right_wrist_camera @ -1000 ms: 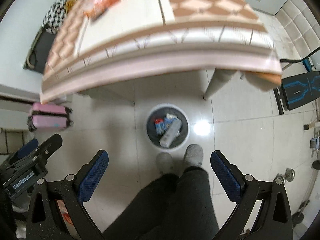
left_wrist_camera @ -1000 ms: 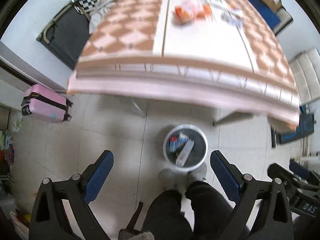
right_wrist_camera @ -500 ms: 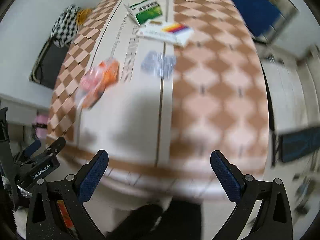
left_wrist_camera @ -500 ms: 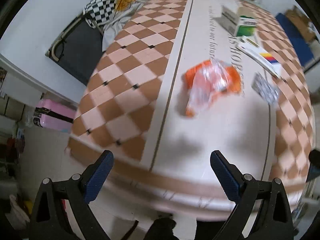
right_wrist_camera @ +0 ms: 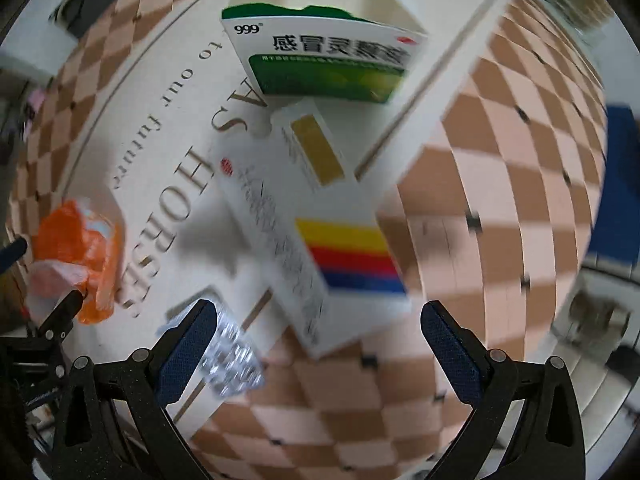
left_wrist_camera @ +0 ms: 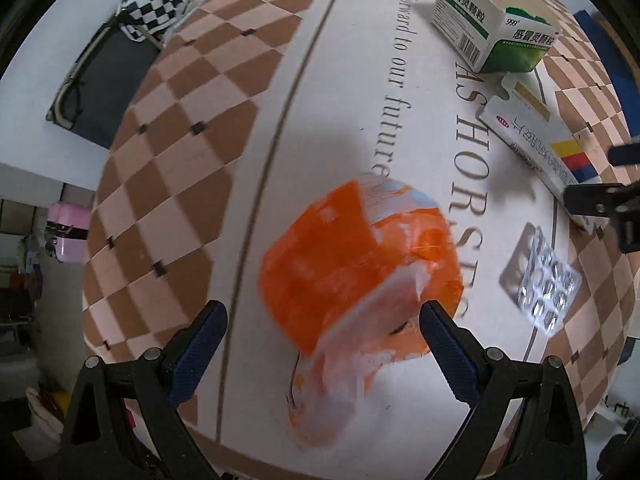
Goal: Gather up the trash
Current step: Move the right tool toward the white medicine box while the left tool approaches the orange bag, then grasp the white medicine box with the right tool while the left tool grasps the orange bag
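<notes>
Surface materials on the table, both wrist views.

Tablecloth (left_wrist_camera: 168,168): smooth, faintly sheened, printed with brown and pink checks and lettering. Orange bag (left_wrist_camera: 360,264): thin crinkled plastic film, glossy, part translucent. Blister pack (left_wrist_camera: 540,280): shiny silvery foil with clear plastic bubbles. Green-and-white box (left_wrist_camera: 492,28): printed cardboard, smooth, with a torn raw-edged top. Striped white box (right_wrist_camera: 320,232): smooth printed cardboard, slightly glossy. Left gripper (left_wrist_camera: 320,332) and right gripper (right_wrist_camera: 316,332): matt black, grainy plastic arms with metal screws; blue ribbed pads (left_wrist_camera: 200,344).
</notes>
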The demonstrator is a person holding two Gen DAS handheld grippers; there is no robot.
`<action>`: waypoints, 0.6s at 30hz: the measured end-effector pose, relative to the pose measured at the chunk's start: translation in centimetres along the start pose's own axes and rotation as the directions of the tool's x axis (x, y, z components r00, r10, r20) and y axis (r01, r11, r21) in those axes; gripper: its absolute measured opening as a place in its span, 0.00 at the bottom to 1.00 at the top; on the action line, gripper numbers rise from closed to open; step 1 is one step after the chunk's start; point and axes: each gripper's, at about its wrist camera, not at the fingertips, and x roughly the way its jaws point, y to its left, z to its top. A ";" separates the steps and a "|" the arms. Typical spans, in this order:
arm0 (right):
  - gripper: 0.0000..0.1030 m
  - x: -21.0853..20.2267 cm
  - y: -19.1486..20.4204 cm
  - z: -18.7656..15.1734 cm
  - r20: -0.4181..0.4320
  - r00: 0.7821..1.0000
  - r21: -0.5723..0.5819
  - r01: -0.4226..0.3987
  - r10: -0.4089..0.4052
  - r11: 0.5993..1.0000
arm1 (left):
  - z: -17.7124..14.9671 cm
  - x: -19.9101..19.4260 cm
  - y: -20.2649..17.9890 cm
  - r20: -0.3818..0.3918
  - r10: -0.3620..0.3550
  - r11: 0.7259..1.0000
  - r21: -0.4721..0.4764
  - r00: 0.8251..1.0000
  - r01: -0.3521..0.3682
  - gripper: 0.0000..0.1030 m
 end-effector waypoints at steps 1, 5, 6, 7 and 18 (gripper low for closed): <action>1.00 0.4 0.1 0.7 -0.011 1.000 -0.026 0.001 -0.001 1.000 | 0.4 0.3 -0.2 -0.004 -0.006 1.000 0.003 1.000 0.006 0.94; 1.00 1.7 0.1 2.7 -0.033 0.999 -0.076 0.007 -0.010 0.997 | 1.1 1.1 -0.3 -0.036 -0.019 1.000 -0.004 0.999 0.019 0.75; 1.00 2.0 0.0 3.1 -0.038 0.999 -0.089 0.010 -0.014 0.996 | 1.2 1.1 -0.3 -0.035 -0.023 1.000 -0.009 0.999 0.023 0.74; 1.00 2.2 0.0 3.4 -0.039 0.999 -0.095 0.009 -0.013 0.995 | 1.2 1.2 -0.3 -0.033 -0.027 1.000 -0.013 0.999 0.027 0.73; 0.91 3.2 -0.6 4.4 -0.023 1.000 -0.131 0.004 -0.007 0.991 | 1.0 1.3 1.4 -0.026 -0.054 0.997 -0.056 0.998 0.053 0.57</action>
